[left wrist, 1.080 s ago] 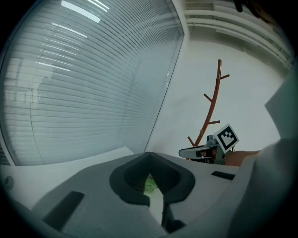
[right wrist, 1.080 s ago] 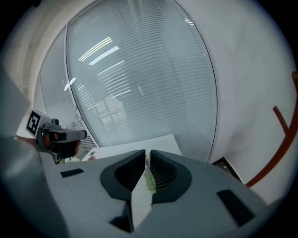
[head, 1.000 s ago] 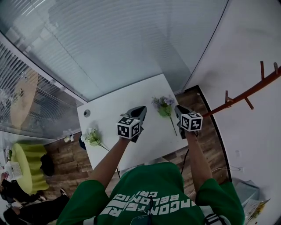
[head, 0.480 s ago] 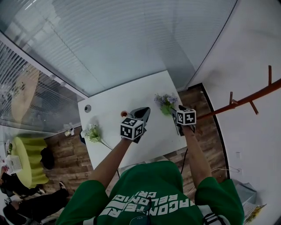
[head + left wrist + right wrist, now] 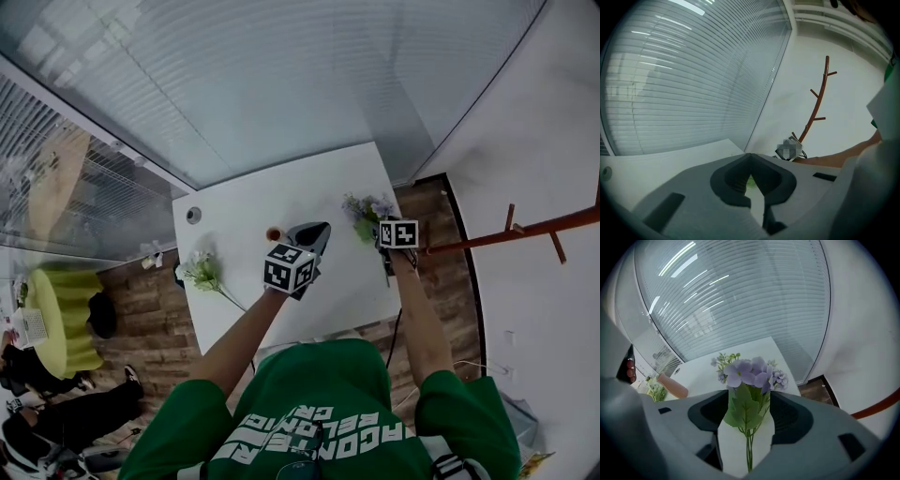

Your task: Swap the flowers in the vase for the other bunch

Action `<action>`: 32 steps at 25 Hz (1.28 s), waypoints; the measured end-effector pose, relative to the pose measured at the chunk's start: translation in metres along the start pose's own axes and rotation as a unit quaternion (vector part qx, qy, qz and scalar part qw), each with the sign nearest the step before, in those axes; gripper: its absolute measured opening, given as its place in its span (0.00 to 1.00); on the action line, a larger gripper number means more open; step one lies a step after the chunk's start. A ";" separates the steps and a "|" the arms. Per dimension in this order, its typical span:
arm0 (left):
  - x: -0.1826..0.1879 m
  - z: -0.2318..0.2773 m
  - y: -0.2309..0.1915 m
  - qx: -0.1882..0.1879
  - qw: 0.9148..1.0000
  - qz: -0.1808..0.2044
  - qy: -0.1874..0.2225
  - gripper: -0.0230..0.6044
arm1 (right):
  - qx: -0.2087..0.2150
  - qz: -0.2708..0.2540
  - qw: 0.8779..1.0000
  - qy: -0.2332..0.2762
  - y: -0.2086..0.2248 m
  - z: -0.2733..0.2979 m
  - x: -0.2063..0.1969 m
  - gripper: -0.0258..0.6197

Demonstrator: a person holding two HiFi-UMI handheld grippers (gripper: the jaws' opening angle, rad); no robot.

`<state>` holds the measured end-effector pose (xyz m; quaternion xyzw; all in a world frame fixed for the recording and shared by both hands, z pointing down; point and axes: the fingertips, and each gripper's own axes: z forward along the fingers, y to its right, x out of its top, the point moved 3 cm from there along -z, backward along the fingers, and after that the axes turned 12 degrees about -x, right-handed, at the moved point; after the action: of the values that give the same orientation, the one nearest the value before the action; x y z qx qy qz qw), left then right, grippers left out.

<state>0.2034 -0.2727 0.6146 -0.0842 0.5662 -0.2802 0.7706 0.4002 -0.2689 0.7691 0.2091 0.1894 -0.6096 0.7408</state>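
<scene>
A bunch of purple flowers [image 5: 367, 210] lies on the right part of the white table [image 5: 244, 202]. In the right gripper view its green stem and leaves [image 5: 748, 416] lie between the jaws. My right gripper [image 5: 382, 225] [image 5: 749, 395] is opening and its pads stand clear of the stem. A small pink vase [image 5: 274, 233] [image 5: 673, 386] stands near the table's middle, with no flowers showing in it. The white bunch [image 5: 200, 272] [image 5: 656, 393] lies at the table's left edge. My left gripper [image 5: 317, 232] [image 5: 751, 157] hovers beside the vase, its tips together and nothing held.
A glass wall with blinds [image 5: 281, 84] runs behind the table. An orange-brown coat rack [image 5: 525, 230] [image 5: 816, 101] stands to the right over the wooden floor. A round grommet [image 5: 193, 215] sits at the table's far left corner. A yellow chair [image 5: 56, 328] is at the far left.
My right gripper has come down toward the table with the purple bunch, which now lies on the tabletop. The left gripper has barely moved.
</scene>
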 end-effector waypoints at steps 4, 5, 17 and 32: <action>-0.003 0.000 -0.009 0.007 1.000 -0.005 -0.004 0.05 | -0.006 -0.010 1.000 -0.024 -0.001 0.021 -0.003 0.44; -0.004 -0.001 -0.011 0.009 1.000 -0.008 -0.004 0.05 | -0.008 -0.011 0.999 -0.029 -0.001 0.025 -0.003 0.44; -0.009 -0.005 -0.031 0.025 0.999 -0.028 -0.008 0.05 | -0.034 -0.040 0.998 -0.047 -0.007 0.050 -0.006 0.26; -0.011 -0.014 -0.037 0.032 0.999 -0.030 -0.002 0.05 | -0.002 -0.036 0.999 -0.036 -0.016 0.045 -0.003 0.13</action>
<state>0.1760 -0.2948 0.6355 -0.0772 0.5525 -0.3212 0.7652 0.3852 -0.2937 0.8072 0.1786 0.1708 -0.6430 0.7249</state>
